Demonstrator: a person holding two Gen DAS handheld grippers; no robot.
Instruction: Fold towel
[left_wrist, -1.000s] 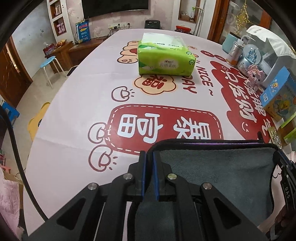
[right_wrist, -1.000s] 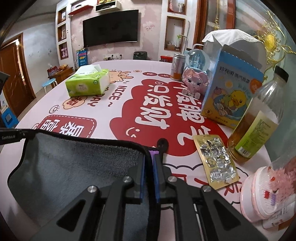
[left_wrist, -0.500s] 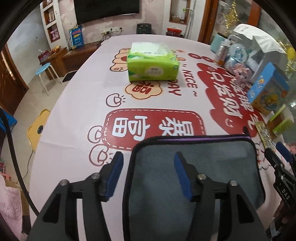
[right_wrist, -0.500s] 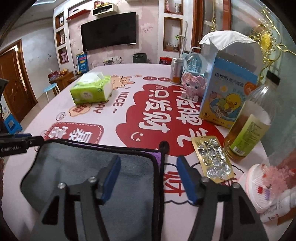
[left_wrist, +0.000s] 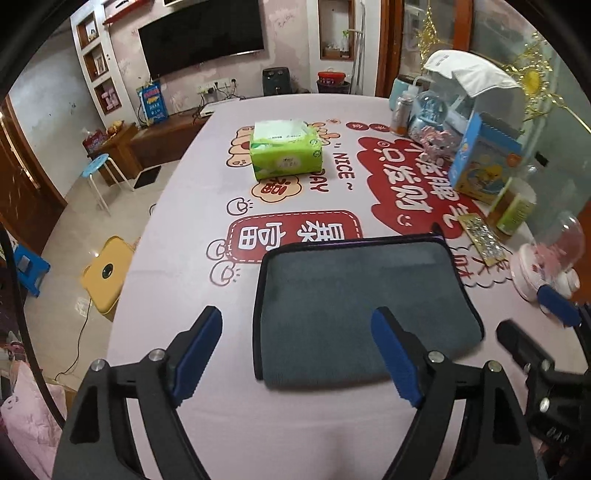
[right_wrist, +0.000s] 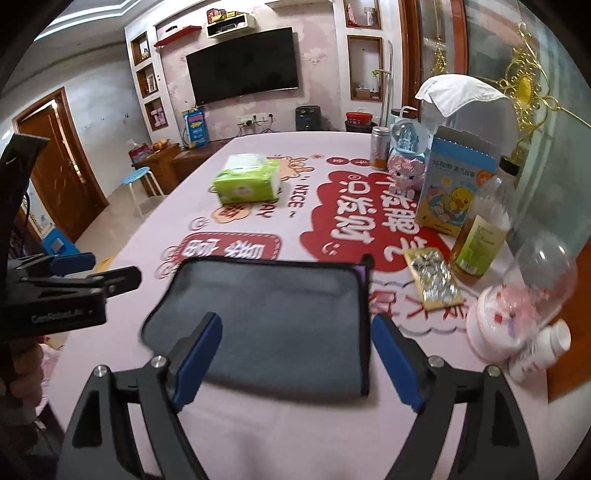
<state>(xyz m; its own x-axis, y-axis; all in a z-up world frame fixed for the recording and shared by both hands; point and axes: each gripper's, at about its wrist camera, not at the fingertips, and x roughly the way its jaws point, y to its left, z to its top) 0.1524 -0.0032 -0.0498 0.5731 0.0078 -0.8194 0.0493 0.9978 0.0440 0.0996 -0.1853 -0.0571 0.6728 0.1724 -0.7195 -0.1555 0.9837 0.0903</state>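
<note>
A grey towel (left_wrist: 354, 306) with a dark trimmed edge lies folded flat on the pink printed tablecloth (left_wrist: 207, 206); it also shows in the right wrist view (right_wrist: 273, 317). My left gripper (left_wrist: 295, 354) is open and empty, raised above the towel's near left edge. My right gripper (right_wrist: 295, 358) is open and empty, raised above the towel's near right edge. The right gripper also shows at the right edge of the left wrist view (left_wrist: 535, 321), and the left gripper at the left edge of the right wrist view (right_wrist: 70, 288).
A green tissue pack (left_wrist: 284, 149) stands farther back on the table. Along the right edge stand a blue duck box (right_wrist: 454, 192), an amber bottle (right_wrist: 480, 236), a foil blister pack (right_wrist: 434, 278), a pink jar (right_wrist: 495, 325) and a small white bottle (right_wrist: 539, 350).
Both grippers went from shut on the towel's far corners to open, let the towel go and drew back and up. The towel now lies folded on the table.
</note>
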